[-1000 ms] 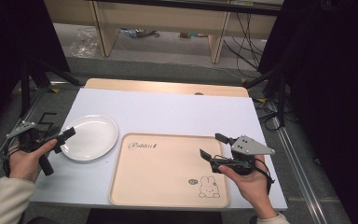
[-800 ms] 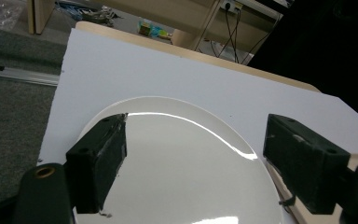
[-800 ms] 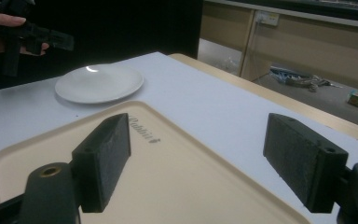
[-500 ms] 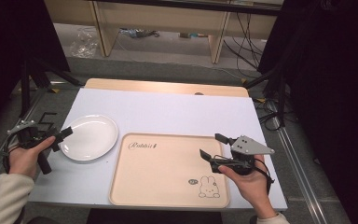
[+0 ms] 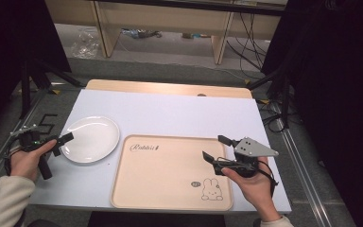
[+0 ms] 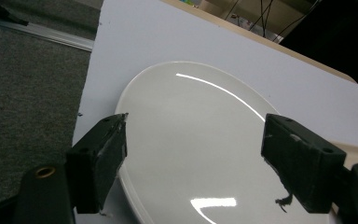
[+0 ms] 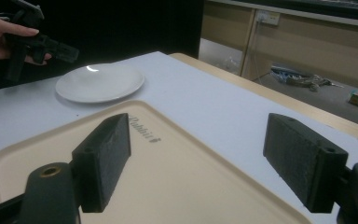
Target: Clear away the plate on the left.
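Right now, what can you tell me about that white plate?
The white plate is round, shallow and glossy, like glazed ceramic, and holds nothing. It lies flat on the pale table, left of the beige tray. The left gripper hovers at its left rim, jaws open on either side; contact is unclear.

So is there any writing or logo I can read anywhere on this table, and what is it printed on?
"Rabbit": cursive script printed near the far left corner of the beige tray, also readable in the right gripper view.
A small round mark beside the rabbit drawing on the tray: too small to read.
The white plate bears no writing that I can see.
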`<action>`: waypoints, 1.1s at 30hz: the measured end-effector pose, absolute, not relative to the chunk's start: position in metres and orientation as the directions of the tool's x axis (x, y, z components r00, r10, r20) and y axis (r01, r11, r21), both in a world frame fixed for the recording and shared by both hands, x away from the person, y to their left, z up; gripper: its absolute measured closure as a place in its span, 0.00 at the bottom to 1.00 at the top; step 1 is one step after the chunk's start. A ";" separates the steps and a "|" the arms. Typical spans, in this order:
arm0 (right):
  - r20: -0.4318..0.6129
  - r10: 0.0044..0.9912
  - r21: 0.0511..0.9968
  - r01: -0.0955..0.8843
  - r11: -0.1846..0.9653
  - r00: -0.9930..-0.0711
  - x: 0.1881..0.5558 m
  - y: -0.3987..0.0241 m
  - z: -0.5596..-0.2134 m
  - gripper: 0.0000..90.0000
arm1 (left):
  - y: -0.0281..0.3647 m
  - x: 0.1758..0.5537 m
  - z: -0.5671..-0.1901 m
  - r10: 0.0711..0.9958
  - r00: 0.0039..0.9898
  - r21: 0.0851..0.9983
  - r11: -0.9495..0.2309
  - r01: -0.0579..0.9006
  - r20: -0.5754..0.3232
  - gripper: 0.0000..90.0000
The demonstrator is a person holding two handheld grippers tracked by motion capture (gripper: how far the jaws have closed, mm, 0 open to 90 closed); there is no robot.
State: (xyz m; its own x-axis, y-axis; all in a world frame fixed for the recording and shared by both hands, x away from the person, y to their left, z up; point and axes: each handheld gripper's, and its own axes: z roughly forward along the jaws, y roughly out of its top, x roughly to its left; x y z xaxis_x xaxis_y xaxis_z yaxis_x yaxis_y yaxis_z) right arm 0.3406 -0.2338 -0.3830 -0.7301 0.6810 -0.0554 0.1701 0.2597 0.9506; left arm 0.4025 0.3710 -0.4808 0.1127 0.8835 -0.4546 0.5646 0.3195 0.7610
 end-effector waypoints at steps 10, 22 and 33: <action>-0.038 0.674 0.949 0.186 0.256 -0.738 0.341 -0.234 -0.383 0.27 | 0.370 0.404 -0.492 0.867 0.103 0.725 0.336 0.601 -0.487 0.28; -0.039 0.673 0.950 0.182 0.255 -0.739 0.340 -0.234 -0.382 0.27 | 0.370 0.404 -0.493 0.847 0.098 0.709 0.368 0.602 -0.523 0.31; -0.030 0.675 0.948 0.192 0.252 -0.738 0.340 -0.231 -0.383 0.27 | 0.375 0.404 -0.495 0.852 0.064 0.702 0.384 0.599 -0.520 0.31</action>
State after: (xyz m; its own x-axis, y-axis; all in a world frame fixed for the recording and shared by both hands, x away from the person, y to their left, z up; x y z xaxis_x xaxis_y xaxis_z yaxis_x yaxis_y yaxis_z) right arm 0.3398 -0.2311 -0.3828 -0.7375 0.6747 -0.0302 0.1919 0.2522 0.9485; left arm 0.4037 0.3752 -0.4947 0.0638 0.8517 -0.5202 0.5994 0.3841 0.7023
